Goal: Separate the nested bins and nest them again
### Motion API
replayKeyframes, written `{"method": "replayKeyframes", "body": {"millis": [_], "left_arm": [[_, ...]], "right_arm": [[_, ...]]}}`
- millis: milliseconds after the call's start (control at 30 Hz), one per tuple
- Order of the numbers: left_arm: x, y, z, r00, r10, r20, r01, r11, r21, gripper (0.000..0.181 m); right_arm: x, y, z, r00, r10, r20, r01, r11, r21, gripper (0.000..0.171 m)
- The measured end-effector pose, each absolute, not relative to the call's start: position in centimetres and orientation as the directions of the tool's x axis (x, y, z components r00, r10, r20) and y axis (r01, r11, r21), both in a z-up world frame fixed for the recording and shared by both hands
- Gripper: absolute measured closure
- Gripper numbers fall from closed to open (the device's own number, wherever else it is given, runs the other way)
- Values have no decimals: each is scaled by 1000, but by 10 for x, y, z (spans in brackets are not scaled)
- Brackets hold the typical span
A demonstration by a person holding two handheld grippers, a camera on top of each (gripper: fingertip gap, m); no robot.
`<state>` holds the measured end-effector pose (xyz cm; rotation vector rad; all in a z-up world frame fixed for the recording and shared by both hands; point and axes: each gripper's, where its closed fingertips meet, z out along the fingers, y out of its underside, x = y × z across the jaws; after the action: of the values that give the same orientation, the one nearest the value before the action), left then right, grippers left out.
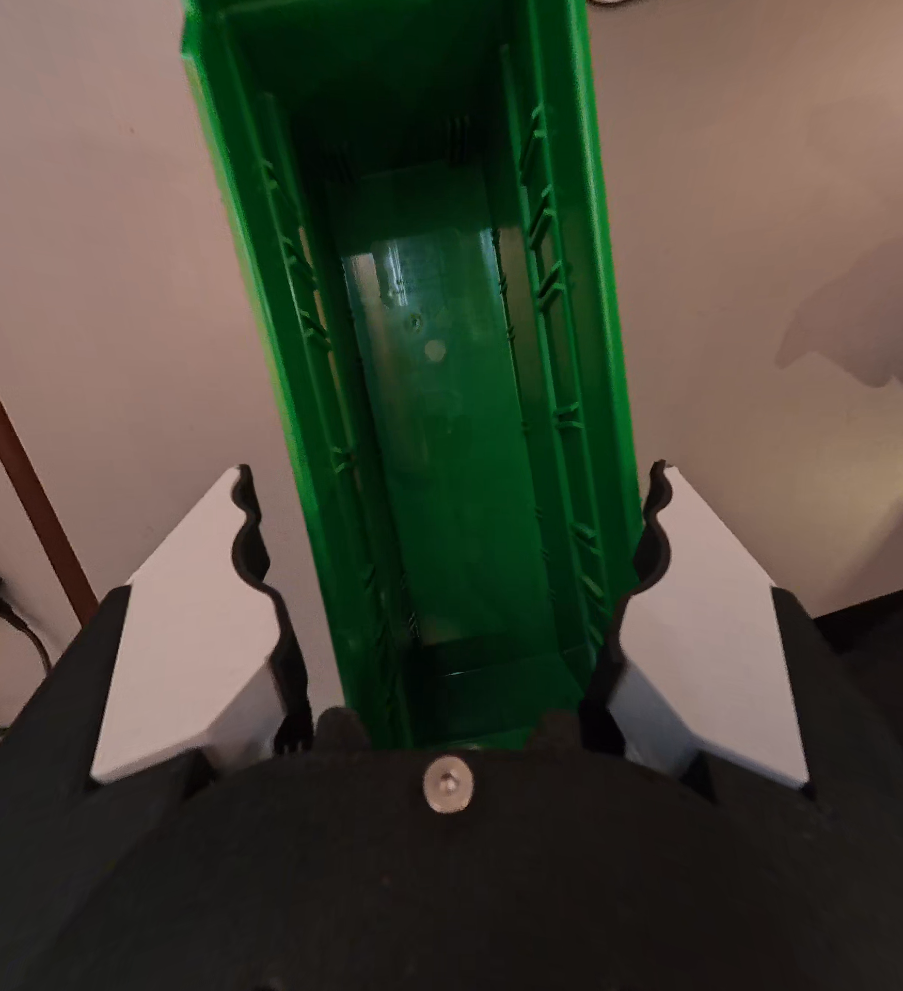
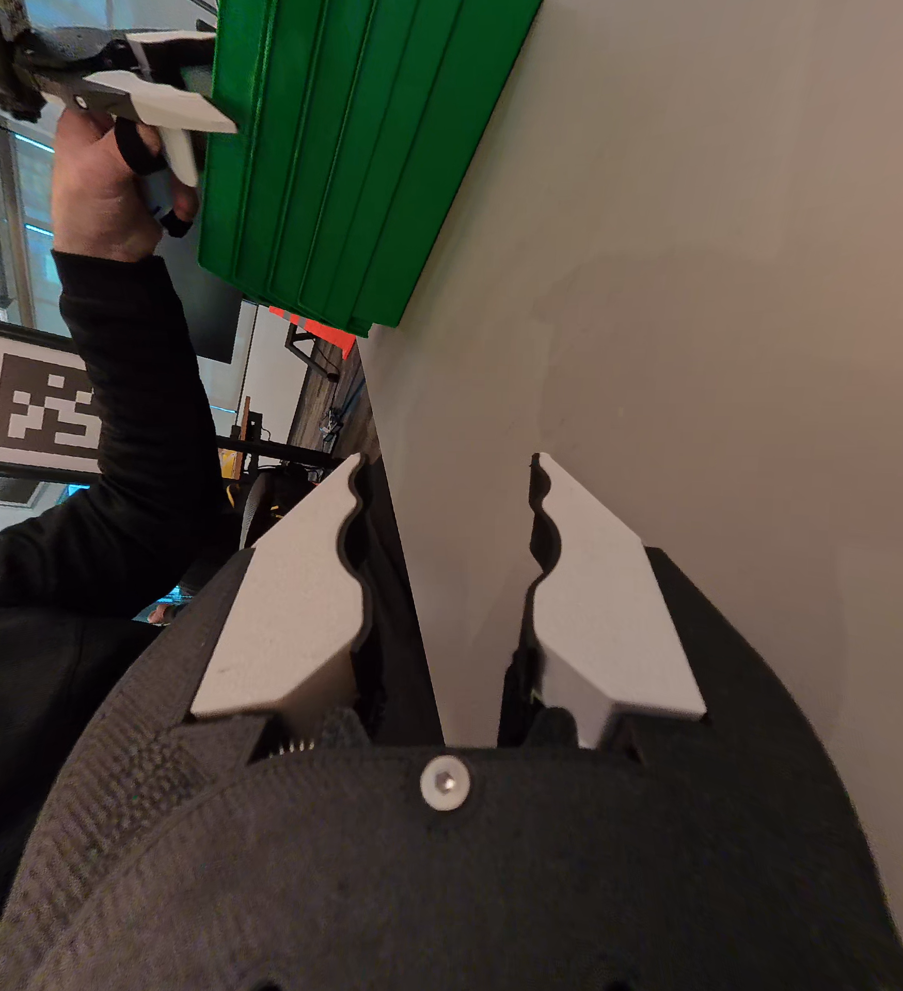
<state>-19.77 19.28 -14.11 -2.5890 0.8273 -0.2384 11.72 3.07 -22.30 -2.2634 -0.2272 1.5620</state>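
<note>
In the left wrist view, the left gripper [image 1: 452, 541], with white fingers and black wavy inner pads, has a long narrow green plastic bin [image 1: 433, 343] between its two fingers. The bin's open side faces the camera, so I see its shiny floor and the ribbed rails along both side walls. The near end of the bin sits deep between the fingers, close to the black gripper body. The right pad [image 1: 647, 536] lies against the outer wall of the bin; the left pad seems a little apart from the other wall, so I cannot tell for sure if the grip is firm. Behind the bin is a pale beige table surface [image 1: 89, 241], and a thin brown strip runs along the far left. In the right wrist view, the right gripper [image 2: 446, 504] has its two white fingers apart with nothing between them, over the same pale table surface. Near the upper left, the green bin shows its ribbed outer side, one end resting close to the table. The left gripper holds the bin's other end, and a person's hand [image 2: 100, 198] in a black sleeve [image 2: 132, 386] grips its handle. A white board with a black square marker [image 2: 30, 402] stands behind the arm.
</note>
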Motion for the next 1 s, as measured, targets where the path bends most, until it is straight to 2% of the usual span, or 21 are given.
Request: {"method": "replayKeyframes", "body": {"millis": [100,333,367,433,467,1000], "left_arm": [[-201,194,-126,818,-574,20,-496,-724,-478,44],[-199,187,-127,807,-591,9,-521,-719,-459,44],[-198,188,-128,806,-592,11,-523,-720,-456,47],[-196,189,-128,802,-597,23,-523,-720,-457,66],[-193,189,-129,798,-602,38,-523,-722,-454,69],[-194,189,-121,793,-607,47,-527,-724,-445,90]], "right_arm": [[118,31,-225,380,342,-860,-77,-914,-397,113],[115,29,-234,420,348,-838,-34,-917,-398,113],[115,28,-234,423,349,-836,-31,-917,-399,113],[115,28,-235,429,351,-832,-26,-916,-400,113],[115,27,-235,431,352,-831,-24,-916,-401,113],[116,27,-238,443,349,-826,-17,-918,-397,113]]}}
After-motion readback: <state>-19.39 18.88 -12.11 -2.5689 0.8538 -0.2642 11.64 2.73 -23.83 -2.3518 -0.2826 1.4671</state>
